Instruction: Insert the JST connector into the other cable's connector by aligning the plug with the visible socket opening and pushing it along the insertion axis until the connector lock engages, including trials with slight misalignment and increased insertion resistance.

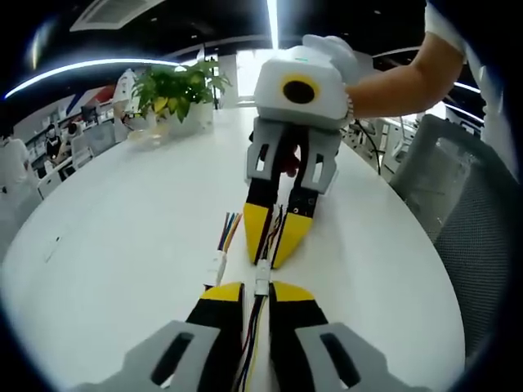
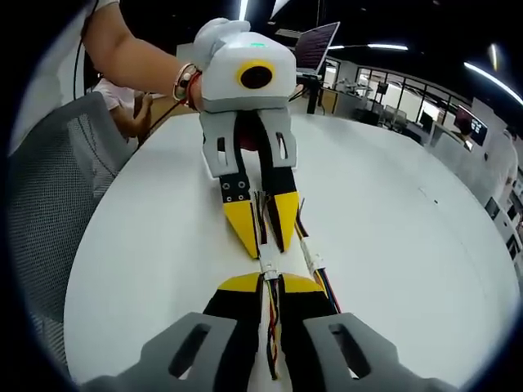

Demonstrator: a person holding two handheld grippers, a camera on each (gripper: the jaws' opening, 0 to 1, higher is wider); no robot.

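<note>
On the white table (image 1: 122,245), my left gripper (image 1: 257,291) is shut on a cable of coloured wires (image 1: 255,335) that runs back between its yellow-tipped jaws. Facing it tip to tip, my right gripper (image 1: 276,245) is shut on the other cable. The white JST connectors (image 1: 261,278) meet in the small gap between the two pairs of tips; I cannot tell whether they are locked. The right gripper view has the same joint (image 2: 268,265) just past my right gripper (image 2: 270,283), with the left gripper (image 2: 265,241) opposite.
A spare cable with a white connector (image 1: 220,266) (image 2: 314,261) lies on the table beside the joint. A potted plant (image 1: 176,94) stands at the far end. A mesh chair (image 1: 470,212) (image 2: 49,212) is by the table edge. A laptop (image 2: 315,45) is behind.
</note>
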